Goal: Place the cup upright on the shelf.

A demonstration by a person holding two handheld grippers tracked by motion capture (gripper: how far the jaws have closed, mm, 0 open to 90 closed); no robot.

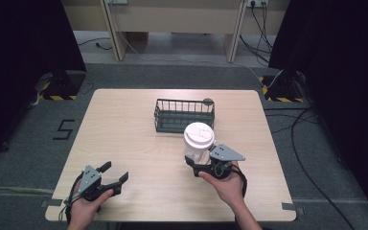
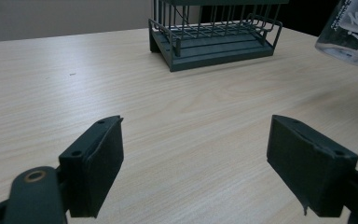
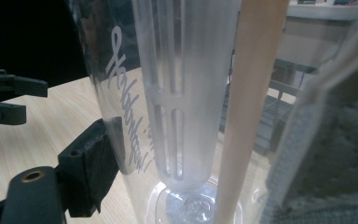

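**Clear cup held in your right gripper, just short of the basket**

Your right gripper (image 1: 197, 162) is clamping the clear plastic cup with the white lid (image 1: 199, 142) near its base, holding it upright just in front of the dark wire basket (image 1: 184, 115). In the right gripper view, white lettering is running along the cup wall and a frosted inner tube is showing through it, with one black pad (image 3: 93, 163) pressing against the side. Your left gripper (image 1: 114, 175) is sitting near the front left of the table with its jaws spread wide and nothing between them. The light wood-grain table (image 1: 124, 129) is standing on grey carpet (image 1: 24, 143). Black curtains (image 1: 24, 38) are hanging at both sides, cables (image 1: 311, 124) are trailing over the floor at the right, and yellow-and-black striped bases (image 1: 57, 91) are sitting beyond the far corners.
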